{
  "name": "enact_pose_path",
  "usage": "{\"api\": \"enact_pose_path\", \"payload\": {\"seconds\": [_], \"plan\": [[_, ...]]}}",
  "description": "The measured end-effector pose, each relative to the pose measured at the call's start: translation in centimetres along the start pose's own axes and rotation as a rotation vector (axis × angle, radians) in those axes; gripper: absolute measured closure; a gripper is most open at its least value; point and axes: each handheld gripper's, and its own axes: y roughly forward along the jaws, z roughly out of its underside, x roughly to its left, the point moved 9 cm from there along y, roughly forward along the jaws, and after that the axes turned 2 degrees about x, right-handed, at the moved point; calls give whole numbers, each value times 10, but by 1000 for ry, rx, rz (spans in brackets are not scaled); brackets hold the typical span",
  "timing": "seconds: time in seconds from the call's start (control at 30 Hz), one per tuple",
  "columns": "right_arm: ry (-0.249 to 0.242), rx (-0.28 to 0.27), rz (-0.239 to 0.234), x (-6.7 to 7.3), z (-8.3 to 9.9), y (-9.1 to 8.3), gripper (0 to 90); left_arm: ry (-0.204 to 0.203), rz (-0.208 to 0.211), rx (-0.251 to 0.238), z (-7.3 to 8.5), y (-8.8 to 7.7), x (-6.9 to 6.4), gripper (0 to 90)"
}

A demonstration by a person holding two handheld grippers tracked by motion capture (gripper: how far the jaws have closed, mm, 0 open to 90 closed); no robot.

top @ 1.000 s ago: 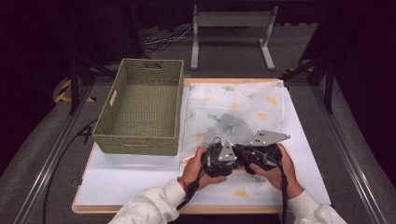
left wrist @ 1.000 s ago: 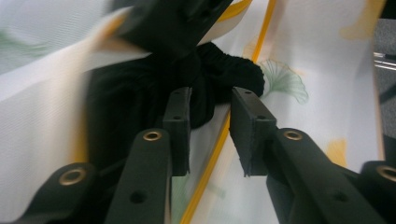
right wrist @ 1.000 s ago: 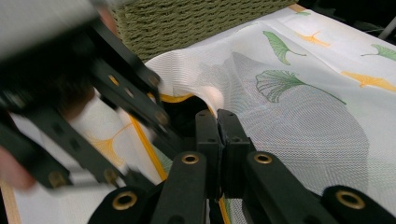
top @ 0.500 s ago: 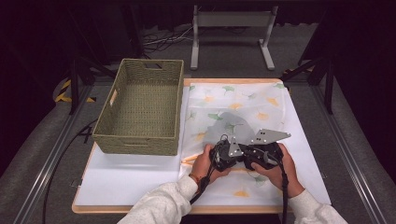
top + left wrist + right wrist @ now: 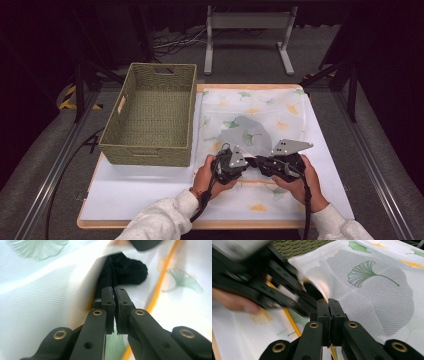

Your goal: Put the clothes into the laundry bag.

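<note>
A sheer white cloth (image 5: 260, 107) printed with ginkgo leaves lies spread on the white board (image 5: 135, 195). Near its front edge a fold is lifted, and a grey doubled patch (image 5: 245, 132) shows behind it. My left gripper (image 5: 247, 161) and right gripper (image 5: 256, 161) meet tip to tip at that fold. In the left gripper view the jaws (image 5: 114, 290) are shut on the cloth (image 5: 50, 302), with its orange hem (image 5: 160, 287) running beside them. In the right gripper view the jaws (image 5: 328, 302) are shut on the cloth (image 5: 367, 290), and the left gripper (image 5: 274, 277) is blurred close by.
A green woven basket (image 5: 152, 112) stands empty on the left half of the board, its right wall touching the cloth's edge. A metal stand (image 5: 247, 30) and cables lie on the floor beyond the table. Dark rails run along both sides.
The left hand has shifted a little to the left over the last half second. The right hand has kept still. The lifted fold of cloth has changed shape slightly.
</note>
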Motion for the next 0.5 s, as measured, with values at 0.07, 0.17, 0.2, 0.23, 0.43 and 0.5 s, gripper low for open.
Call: {"api": "enact_pose_path", "payload": {"seconds": [0.07,0.17,0.2,0.23,0.43,0.5], "plan": [[-4,0,0,0,0,-1,890,-4,0,-4,3,-8,1,868],[-12,5,2,2,0,-2,889,-5,-5,-18,10,-30,5,868],[-16,7,2,3,1,-2,889,-3,-5,-22,12,-37,7,868],[-20,10,2,3,1,-2,888,0,-5,-24,14,-44,8,868],[-34,45,-20,6,6,-1,883,-40,-56,-58,37,-91,25,861],[-41,56,-24,7,8,-1,879,-64,-75,-61,50,-102,31,860]]}}
